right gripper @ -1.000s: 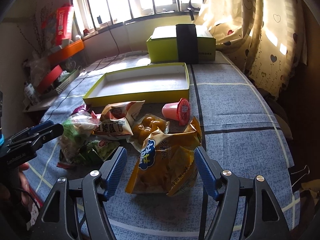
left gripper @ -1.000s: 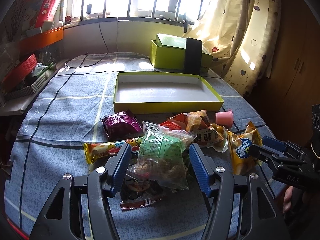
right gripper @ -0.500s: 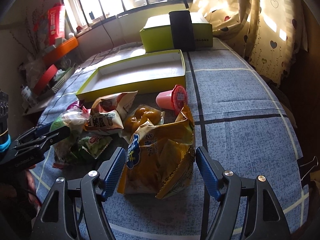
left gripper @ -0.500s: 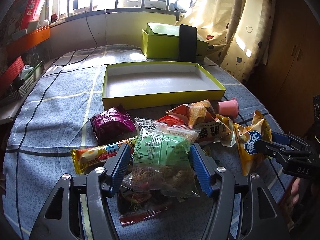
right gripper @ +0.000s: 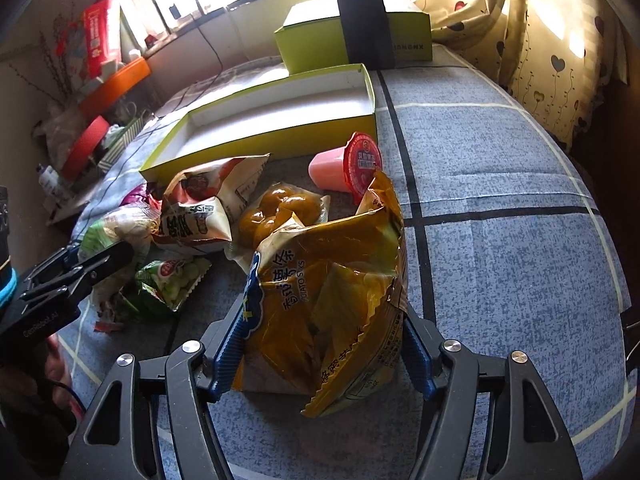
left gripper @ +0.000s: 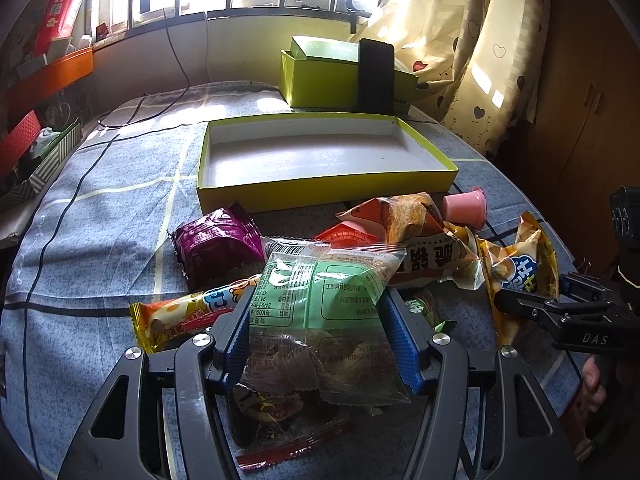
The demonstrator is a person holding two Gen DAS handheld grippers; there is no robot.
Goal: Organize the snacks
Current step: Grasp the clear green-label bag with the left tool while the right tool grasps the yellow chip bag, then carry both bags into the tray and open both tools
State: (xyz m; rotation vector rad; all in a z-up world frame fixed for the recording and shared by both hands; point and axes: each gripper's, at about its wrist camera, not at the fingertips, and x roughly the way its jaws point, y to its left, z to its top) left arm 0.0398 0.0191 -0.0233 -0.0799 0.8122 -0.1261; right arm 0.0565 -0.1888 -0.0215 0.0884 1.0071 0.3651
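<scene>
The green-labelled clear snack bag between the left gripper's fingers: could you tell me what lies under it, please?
Under the green-labelled clear snack bag, a dark printed wrapper and a red-edged clear wrapper stick out. How far they extend beneath is covered.

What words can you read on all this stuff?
"POTATO STIKS": yellow chip bag.
"DAS": right gripper body.
"GenRobot.AI": left gripper body.
"IONGNX", partly hidden: green box.
Chinese print on the green packet and pink cup: too small to read.
</scene>
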